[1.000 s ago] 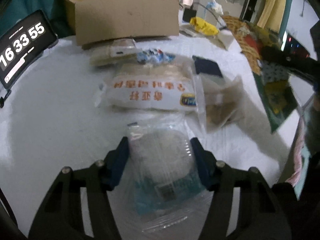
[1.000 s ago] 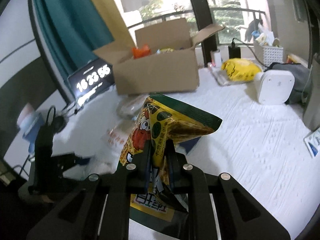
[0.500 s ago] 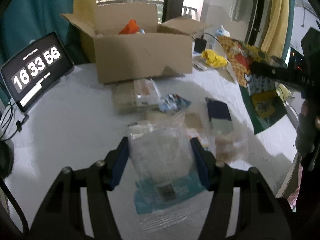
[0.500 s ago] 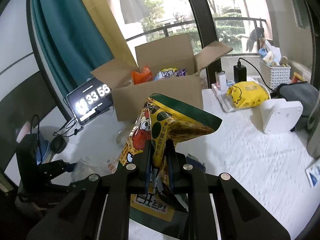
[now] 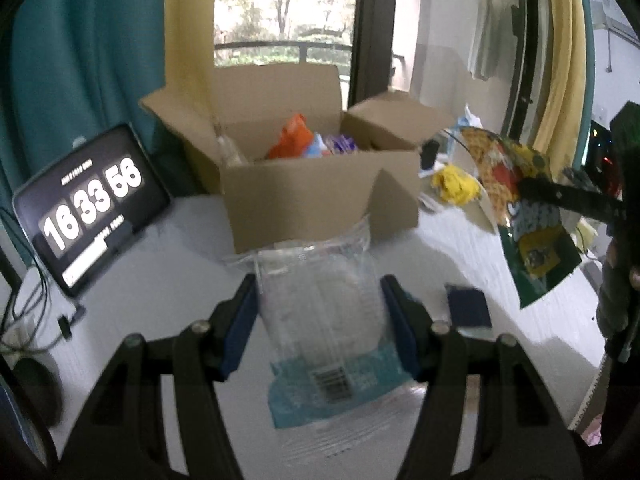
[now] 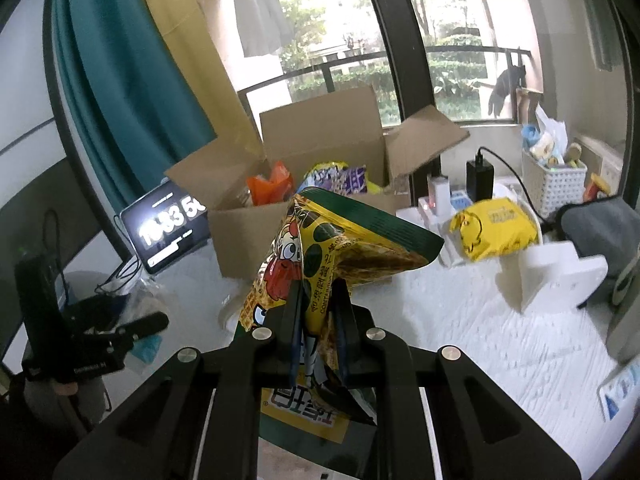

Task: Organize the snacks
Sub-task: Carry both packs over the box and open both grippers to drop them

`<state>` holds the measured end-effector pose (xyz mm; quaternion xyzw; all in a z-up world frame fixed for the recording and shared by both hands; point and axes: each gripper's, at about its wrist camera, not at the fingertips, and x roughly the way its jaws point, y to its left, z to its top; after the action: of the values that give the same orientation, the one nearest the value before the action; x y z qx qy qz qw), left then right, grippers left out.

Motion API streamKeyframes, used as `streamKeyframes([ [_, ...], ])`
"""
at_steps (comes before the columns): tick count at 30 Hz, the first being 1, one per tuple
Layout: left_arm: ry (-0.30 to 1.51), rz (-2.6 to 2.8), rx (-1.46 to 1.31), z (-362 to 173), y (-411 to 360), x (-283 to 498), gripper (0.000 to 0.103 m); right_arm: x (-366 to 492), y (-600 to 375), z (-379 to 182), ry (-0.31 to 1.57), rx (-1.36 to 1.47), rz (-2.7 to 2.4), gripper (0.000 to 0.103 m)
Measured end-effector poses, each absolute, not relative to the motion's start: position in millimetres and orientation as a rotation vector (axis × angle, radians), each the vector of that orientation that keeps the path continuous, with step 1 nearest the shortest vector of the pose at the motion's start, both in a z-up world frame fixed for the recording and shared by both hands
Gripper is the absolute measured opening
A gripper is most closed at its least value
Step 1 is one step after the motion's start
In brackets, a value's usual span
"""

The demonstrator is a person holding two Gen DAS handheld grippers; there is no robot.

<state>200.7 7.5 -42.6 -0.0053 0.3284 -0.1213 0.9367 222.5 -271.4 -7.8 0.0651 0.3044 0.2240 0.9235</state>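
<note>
My left gripper [image 5: 318,300] is shut on a clear plastic snack pack [image 5: 320,304] with a blue label and holds it above the white table, in front of the open cardboard box [image 5: 304,196]. The box holds an orange bag [image 5: 290,140] and other snacks. My right gripper [image 6: 318,300] is shut on a yellow and green snack bag [image 6: 340,252], held in the air before the same box [image 6: 320,160]. That bag also shows at the right of the left wrist view [image 5: 520,200]. The left gripper shows at the left of the right wrist view [image 6: 132,328].
A tablet clock [image 5: 84,204] leans left of the box, with cables beside it. A yellow bag [image 6: 494,228], a white basket [image 6: 554,180], a charger [image 6: 480,180] and a white stand [image 6: 552,276] lie to the right. A dark blue packet [image 5: 466,310] lies on the table.
Both grippers have risen and tilted up toward the box with their snacks held. The pile of snacks on the table has dropped out of the left wrist view.
</note>
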Motion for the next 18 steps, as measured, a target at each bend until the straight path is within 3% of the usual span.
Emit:
streamKeyframes([
  [18, 0.527, -0.212, 0.008, -4.5, 32.1, 293.5, 0.062, 277.5, -256.9, 19.8, 0.567, 0.086, 0.459, 0.015],
])
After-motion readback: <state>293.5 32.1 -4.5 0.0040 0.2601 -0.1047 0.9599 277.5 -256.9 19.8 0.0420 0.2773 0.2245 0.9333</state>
